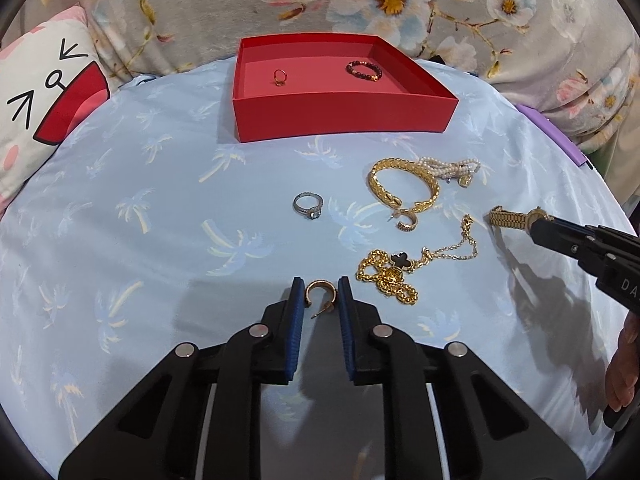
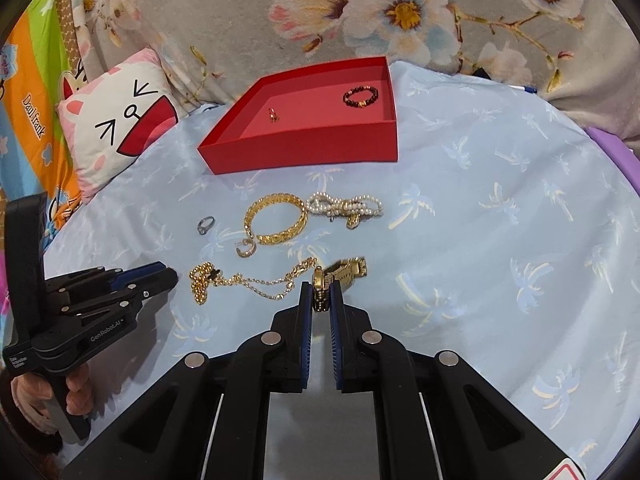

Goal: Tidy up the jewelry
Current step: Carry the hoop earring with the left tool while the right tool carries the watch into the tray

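- Jewelry lies on a pale blue palm-print cloth (image 1: 160, 208); whether a bed or a worktop lies under it cannot be told
- Left tool (image 1: 321, 294): pads part-open around a gold hoop earring (image 1: 320, 295); whether they touch it cannot be told
- Right tool (image 2: 321, 294): pads closed on a gold watch (image 2: 340, 274); the dial sits at the tips and the strap trails off to the right
- Red box (image 1: 340, 118) stands open at the far side of the cloth; inside are a small gold ring (image 1: 280, 76) on the left and a dark bead bracelet (image 1: 363, 70) on the right, well apart
- Loose on the cloth, near the box: silver ring (image 1: 308, 205); gold bangle (image 1: 404, 186) touching a pearl strand (image 1: 452, 168); second hoop earring (image 1: 406, 220) just beside the bangle; gold chain (image 1: 404, 276) with a black clover charm
- Cartoon pillow (image 2: 120, 132) at the far left; floral fabric (image 2: 360, 12) behind the box
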